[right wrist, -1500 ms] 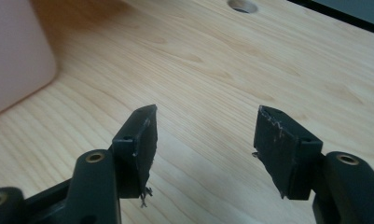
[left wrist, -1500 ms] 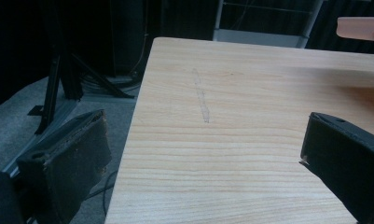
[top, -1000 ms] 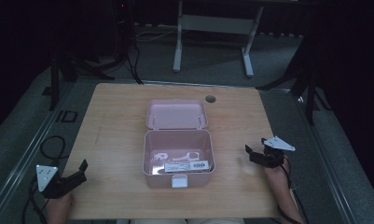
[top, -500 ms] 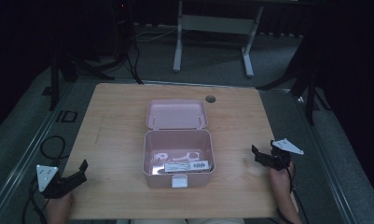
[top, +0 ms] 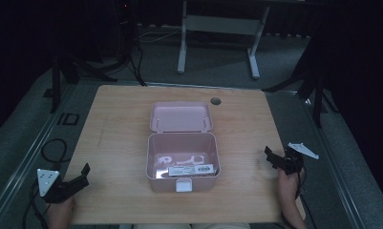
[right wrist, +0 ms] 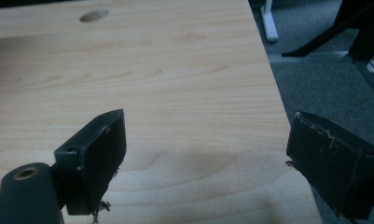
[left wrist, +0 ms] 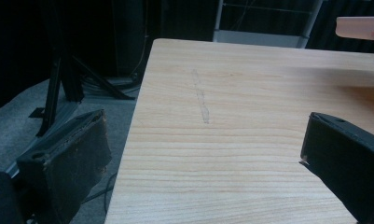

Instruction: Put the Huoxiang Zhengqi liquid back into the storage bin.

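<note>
Right gripper [top: 271,158] released, jaws spread wide with nothing between them, having just been opening; held in a hand [top: 285,187] at the right edge of the tabletop [top: 117,124], pointing in toward the middle, grey three-cornered plate on top. In the right gripper view, the two black jaws far apart over bare pale wood, one above the tabletop's edge, grey carpet floor [right wrist: 324,74] beyond.

Left gripper [top: 81,174] likewise released, jaws gaping and empty, near the left front corner of the tabletop, aimed toward the centre. In the left gripper view, one jaw hanging past the tabletop's left edge, the other above the wood, a faint scuff mark [left wrist: 201,95] on the grain ahead.

Between the two, well apart from both: pink box [top: 182,162] at the middle of the tabletop, open, lid [top: 180,116] thrown back and lying flat behind it. Inside, a white labelled packet [top: 191,169] toward the front wall and small whitish pieces [top: 177,160] behind it, too small to tell apart. White latch [top: 183,185] on the front face. Round cable hole [top: 215,101] in the tabletop just past the lid's right corner
</note>
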{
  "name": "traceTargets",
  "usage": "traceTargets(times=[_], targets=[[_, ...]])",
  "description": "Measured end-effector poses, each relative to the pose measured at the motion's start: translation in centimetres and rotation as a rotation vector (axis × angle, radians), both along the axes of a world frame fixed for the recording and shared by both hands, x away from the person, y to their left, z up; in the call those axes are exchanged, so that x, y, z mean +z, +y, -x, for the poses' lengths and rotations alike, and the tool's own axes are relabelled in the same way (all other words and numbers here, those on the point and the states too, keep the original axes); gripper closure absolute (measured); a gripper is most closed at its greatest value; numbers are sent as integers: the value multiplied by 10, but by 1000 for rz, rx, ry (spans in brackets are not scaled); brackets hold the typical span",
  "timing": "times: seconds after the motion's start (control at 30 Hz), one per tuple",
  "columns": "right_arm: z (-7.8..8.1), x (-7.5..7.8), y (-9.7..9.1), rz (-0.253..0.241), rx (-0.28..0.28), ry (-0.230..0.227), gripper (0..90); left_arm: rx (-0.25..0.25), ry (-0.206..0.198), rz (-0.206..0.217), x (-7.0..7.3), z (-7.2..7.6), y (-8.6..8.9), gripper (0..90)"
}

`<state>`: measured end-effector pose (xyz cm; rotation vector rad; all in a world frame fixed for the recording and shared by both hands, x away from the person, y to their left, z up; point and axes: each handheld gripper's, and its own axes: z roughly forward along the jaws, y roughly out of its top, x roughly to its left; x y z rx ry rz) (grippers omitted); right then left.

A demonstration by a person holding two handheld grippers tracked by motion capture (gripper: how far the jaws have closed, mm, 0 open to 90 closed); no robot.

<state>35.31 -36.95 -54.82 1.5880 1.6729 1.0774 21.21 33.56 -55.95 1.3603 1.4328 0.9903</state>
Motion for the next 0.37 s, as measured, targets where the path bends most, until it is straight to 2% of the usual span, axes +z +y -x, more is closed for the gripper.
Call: traceTargets(times=[0.2,0.37], targets=[[-1,0,7,60,16,6,119,2,0,3,0,0,1,16],[-2,-1,9,78,25,16,119,2,0,6,0,0,1,16]])
